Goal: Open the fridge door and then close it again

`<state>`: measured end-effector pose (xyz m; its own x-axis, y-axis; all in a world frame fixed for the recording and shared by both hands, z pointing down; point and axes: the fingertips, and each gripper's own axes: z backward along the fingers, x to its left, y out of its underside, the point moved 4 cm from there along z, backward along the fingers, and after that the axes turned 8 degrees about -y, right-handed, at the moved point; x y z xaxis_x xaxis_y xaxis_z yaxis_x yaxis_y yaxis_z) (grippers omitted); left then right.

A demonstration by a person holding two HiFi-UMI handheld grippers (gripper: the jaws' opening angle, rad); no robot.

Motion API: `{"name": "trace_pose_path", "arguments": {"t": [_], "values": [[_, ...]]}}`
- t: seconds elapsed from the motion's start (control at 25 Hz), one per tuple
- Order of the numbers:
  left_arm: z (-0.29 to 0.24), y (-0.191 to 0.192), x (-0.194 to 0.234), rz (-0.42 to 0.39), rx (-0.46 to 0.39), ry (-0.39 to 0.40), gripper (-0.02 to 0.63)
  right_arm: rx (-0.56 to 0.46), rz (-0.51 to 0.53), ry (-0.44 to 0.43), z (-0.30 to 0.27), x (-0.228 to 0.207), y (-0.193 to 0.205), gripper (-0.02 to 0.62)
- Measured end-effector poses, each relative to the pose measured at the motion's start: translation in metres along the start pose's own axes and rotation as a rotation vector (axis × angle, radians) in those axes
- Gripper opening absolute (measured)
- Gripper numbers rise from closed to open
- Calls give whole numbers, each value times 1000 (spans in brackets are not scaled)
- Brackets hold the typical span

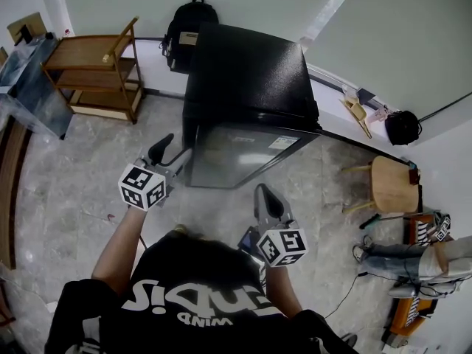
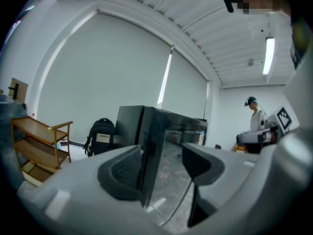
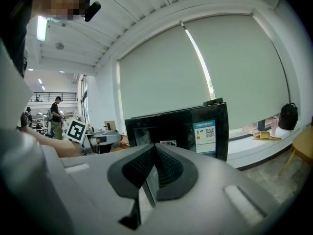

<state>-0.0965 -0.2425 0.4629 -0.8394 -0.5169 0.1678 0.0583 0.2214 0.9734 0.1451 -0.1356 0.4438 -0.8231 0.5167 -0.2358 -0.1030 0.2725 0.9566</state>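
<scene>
Black fridge [image 1: 251, 72] stands at the far edge of the floor [image 1: 74, 190] by the wall, its glossy door [image 1: 240, 157] facing the person and apparently shut or nearly so. Left gripper [image 1: 171, 161] has its jaws spread wide, with the door's left edge between them but not pinched. Right gripper [image 1: 264, 194] hangs back, jaws together on nothing. Recommended: seat the left jaws deeper over that edge, clamp before pulling, and follow the hinge arc so the pads do not slip.
</scene>
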Motion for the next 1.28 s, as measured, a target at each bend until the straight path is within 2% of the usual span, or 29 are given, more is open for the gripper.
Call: {"name": "trace_pose_path", "arguments": {"t": [0.64,0.96,1.28], "values": [[-63,-1,15,-31,39,41,272,8,-20,62,11,-14,2,-3],[-70,0,14,-35,26,52,288,14,-20,60,4,-18,2,-3],[-69,0,15,-36,29,63,268,20,-20,55,0,-21,3,-3]]}}
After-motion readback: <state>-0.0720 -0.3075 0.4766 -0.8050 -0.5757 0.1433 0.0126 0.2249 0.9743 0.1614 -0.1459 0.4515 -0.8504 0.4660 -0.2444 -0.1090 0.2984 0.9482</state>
